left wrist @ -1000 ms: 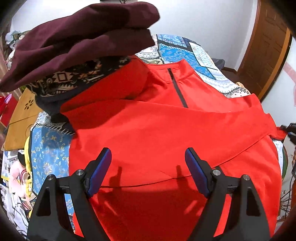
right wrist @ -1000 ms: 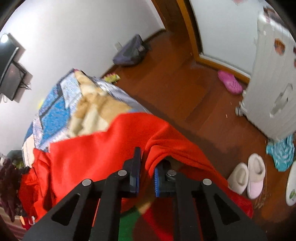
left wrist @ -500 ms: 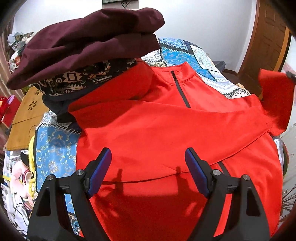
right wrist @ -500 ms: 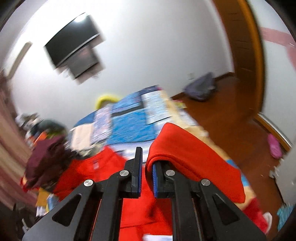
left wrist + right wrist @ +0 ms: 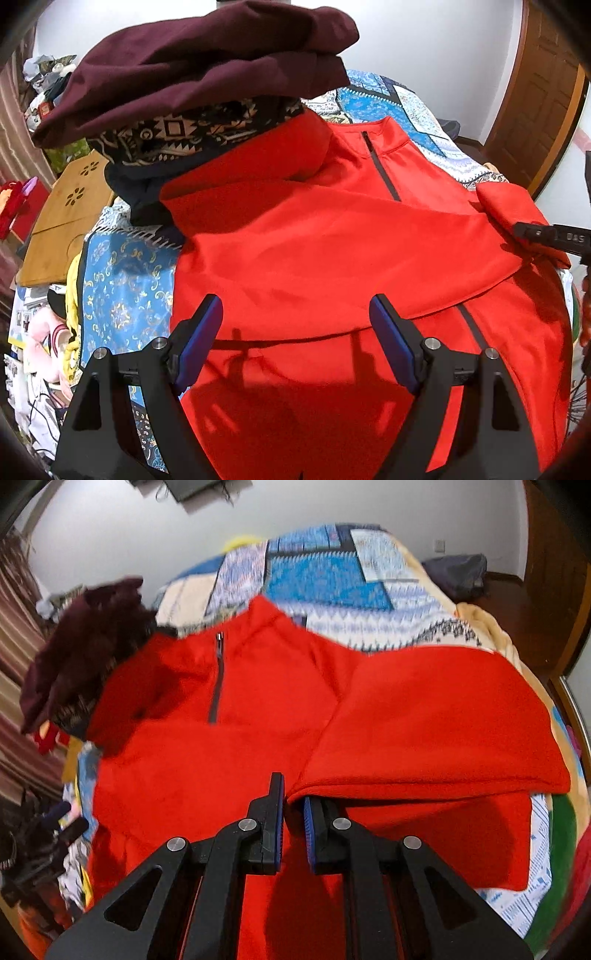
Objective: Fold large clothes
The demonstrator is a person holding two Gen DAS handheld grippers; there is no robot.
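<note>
A red zip-neck fleece top (image 5: 332, 251) lies spread on the bed, its left sleeve folded across the chest. My left gripper (image 5: 295, 332) is open and empty, hovering over the lower body of the top. My right gripper (image 5: 293, 805) is shut on the cuff of the right sleeve (image 5: 424, 738) and holds it over the top's body, the sleeve doubled back. The same sleeve (image 5: 513, 210) and the right gripper's finger (image 5: 546, 236) show at the right of the left wrist view. The zip (image 5: 218, 679) runs down from the collar.
A pile of folded clothes, maroon (image 5: 199, 62) on a patterned dark garment (image 5: 177, 136), sits at the top's left shoulder. A patterned blue bedspread (image 5: 325, 576) covers the bed. A wooden board (image 5: 62, 218) and clutter lie left. A wooden door (image 5: 535, 96) stands right.
My right gripper has swung the sleeve cuff up and inward over the top's body. The left gripper has stayed open, drifting slightly.
</note>
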